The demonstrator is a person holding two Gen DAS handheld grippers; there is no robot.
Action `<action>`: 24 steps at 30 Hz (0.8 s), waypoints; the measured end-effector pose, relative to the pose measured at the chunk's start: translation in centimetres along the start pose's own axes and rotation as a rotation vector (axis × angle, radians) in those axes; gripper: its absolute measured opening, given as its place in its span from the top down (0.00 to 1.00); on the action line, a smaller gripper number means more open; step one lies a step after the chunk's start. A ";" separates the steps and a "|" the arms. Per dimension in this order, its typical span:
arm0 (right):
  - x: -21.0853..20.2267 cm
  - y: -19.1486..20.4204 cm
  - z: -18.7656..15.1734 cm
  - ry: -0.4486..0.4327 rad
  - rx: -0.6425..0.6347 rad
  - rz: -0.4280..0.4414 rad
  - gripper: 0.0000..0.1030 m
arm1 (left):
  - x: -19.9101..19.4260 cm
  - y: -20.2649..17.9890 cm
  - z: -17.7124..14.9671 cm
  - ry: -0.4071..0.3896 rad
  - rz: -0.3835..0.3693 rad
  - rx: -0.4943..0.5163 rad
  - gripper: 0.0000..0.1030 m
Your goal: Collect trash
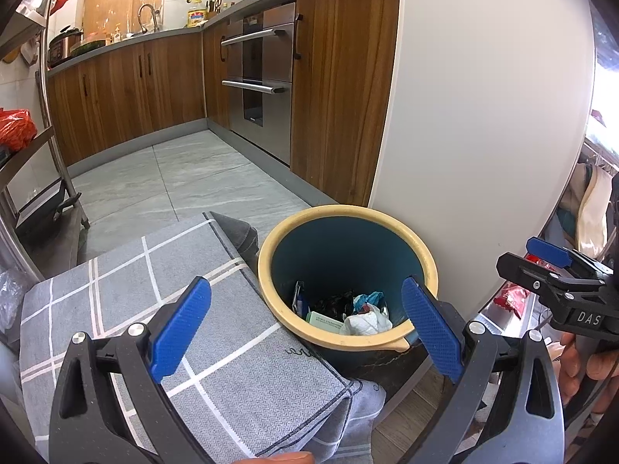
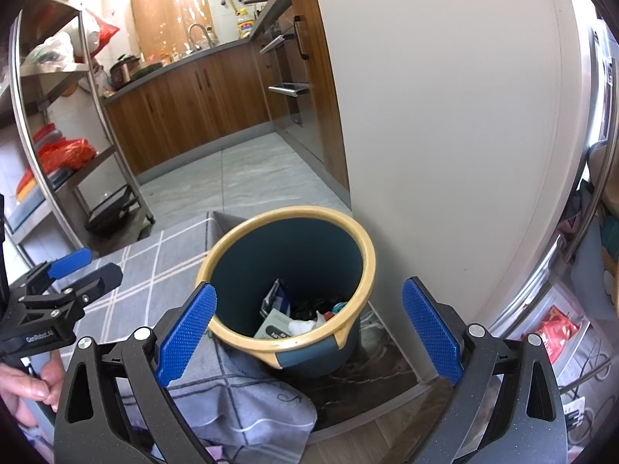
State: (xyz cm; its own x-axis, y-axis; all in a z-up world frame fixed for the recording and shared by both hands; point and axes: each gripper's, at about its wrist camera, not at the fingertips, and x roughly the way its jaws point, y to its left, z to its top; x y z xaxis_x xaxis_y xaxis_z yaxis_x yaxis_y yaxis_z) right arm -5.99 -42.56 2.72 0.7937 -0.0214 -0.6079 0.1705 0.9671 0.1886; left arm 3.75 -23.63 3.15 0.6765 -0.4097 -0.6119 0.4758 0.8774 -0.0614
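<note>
Both the left gripper point(image 1: 305, 332) and right gripper point(image 2: 307, 334) are being held wide and empty above the trash bin point(image 1: 271, 270), likely because their loads are already dropped.

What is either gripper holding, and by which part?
Nothing. The left gripper and right gripper both hang open and empty above the trash bin.

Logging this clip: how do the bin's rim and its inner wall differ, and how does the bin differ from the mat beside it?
The rim is pale yellow; the inner wall is dark teal. The bin stands upright and holds trash; the grey checked mat lies flat, rumpled at its near corner. Both sit on the floor, touching.
</note>
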 end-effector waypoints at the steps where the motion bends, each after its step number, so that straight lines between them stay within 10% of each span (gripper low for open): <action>1: 0.0 0.0 0.0 -0.001 0.000 0.000 0.06 | 0.0 0.0 0.0 0.000 0.000 0.001 0.06; 24: -0.1 0.1 -0.1 -0.002 0.002 -0.001 0.06 | 0.0 -0.1 -0.3 -0.005 -0.023 0.017 0.06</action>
State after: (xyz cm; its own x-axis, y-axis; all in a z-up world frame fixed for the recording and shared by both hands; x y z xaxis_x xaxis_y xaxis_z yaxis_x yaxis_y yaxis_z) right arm -6.07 -42.38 2.69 0.7948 -0.0225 -0.6064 0.1721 0.9667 0.1896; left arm 3.55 -23.62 2.88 0.6684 -0.4307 -0.6063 0.5005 0.8635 -0.0616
